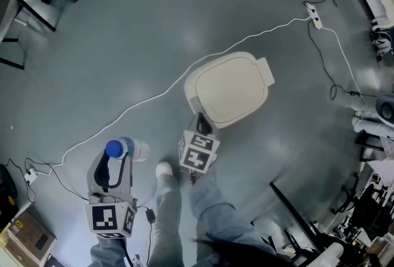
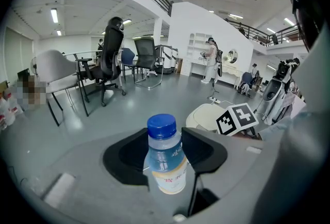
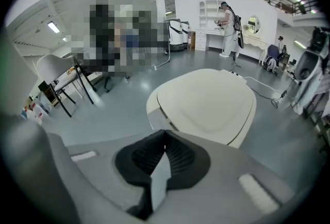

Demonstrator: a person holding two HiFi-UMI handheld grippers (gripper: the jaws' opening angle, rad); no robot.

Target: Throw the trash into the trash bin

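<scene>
Head view — closed trash bin [image 1: 194, 101] ahead. Hold left gripper [image 2: 166, 152] clamped on the bottle [image 2: 165, 161]; lift the lid [image 1: 233, 84] first with right gripper [image 3: 164, 140] — jaws together, empty.

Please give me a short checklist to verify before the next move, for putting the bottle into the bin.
1. Grip of left tongs on bottle: ok, pads press both sides.
2. Closure by blue cap: ok.
3. Opening of trash bin lid: not ok, lid lies closed.
4. Freedom of right tongs for the lid: ok, shut and empty.
5. Contact of right tongs with the bin's front edge: cannot tell.
</scene>
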